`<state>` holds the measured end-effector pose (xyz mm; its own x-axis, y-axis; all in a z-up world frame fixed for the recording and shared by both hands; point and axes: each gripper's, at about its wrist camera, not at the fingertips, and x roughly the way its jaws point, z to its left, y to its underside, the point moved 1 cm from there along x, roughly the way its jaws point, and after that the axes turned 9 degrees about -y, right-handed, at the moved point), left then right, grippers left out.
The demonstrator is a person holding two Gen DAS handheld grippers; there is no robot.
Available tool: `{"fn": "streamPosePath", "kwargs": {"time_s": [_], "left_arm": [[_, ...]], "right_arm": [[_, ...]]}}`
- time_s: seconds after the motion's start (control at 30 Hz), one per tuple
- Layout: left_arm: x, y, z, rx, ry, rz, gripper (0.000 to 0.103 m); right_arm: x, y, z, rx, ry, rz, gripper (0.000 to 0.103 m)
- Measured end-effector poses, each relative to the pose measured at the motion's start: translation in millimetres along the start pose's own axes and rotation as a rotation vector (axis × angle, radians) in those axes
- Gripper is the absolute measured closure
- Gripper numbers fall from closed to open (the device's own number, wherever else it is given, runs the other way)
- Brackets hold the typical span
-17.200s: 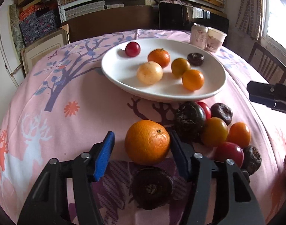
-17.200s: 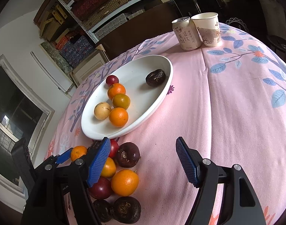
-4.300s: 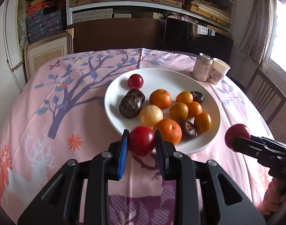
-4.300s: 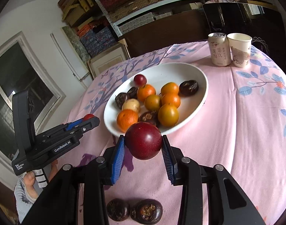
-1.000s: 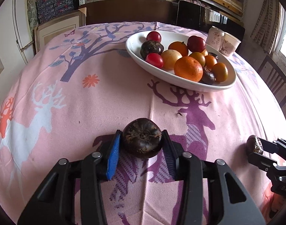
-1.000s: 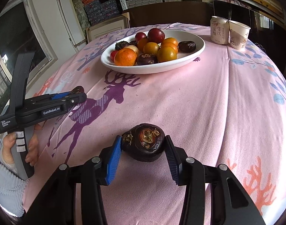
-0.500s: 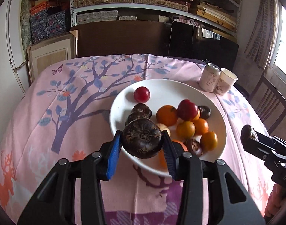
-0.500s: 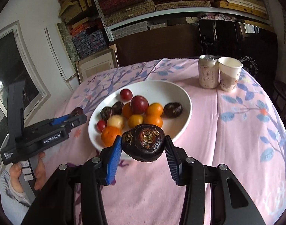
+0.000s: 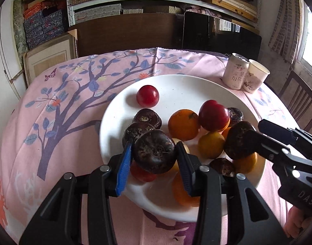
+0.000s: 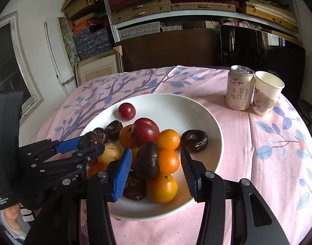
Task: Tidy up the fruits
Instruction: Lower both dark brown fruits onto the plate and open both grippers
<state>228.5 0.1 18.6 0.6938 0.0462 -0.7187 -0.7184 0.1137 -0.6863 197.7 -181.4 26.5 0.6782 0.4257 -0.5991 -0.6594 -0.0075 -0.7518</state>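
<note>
A white plate (image 9: 176, 85) (image 10: 176, 106) on the pink cloth holds several oranges, red plums and dark brown fruits. My left gripper (image 9: 154, 164) is shut on a dark brown fruit (image 9: 154, 154) and holds it over the plate's near left part; it also shows in the right wrist view (image 10: 90, 143). My right gripper (image 10: 154, 169) has its jaws apart over the plate's front. A dark brown fruit (image 10: 146, 160) sits between them on the pile, touching neither pad; it also shows in the left wrist view (image 9: 238, 139).
A drink can (image 10: 240, 87) and a paper cup (image 10: 266, 92) stand beyond the plate at the right. A wooden chair (image 9: 299, 100) is past the table's right edge. Shelves with boxes and a dark cabinet stand behind the table.
Both grippers moved forward over the plate. My right gripper opened and let its dark fruit go onto the pile. My left gripper still holds its dark fruit.
</note>
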Motion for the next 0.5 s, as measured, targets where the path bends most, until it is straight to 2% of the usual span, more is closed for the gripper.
{"fn": "streamPosePath", "kwargs": {"time_s": [0.1, 0.17, 0.5], "left_arm": [[-9.7, 4.9, -1.3, 0.006, -0.018, -0.021, 0.059], [-18.0, 7.4, 0.0, -0.002, -0.033, -0.045, 0.051], [-58.9, 16.9, -0.9, -0.010, -0.110, -0.157, 0.041]], "right_arm": [[-7.4, 3.0, 5.0, -0.011, -0.001, -0.013, 0.053], [-10.5, 6.9, 9.7, -0.027, 0.005, -0.012, 0.053], [-31.7, 19.9, 21.0, -0.020, -0.020, -0.036, 0.053]]}}
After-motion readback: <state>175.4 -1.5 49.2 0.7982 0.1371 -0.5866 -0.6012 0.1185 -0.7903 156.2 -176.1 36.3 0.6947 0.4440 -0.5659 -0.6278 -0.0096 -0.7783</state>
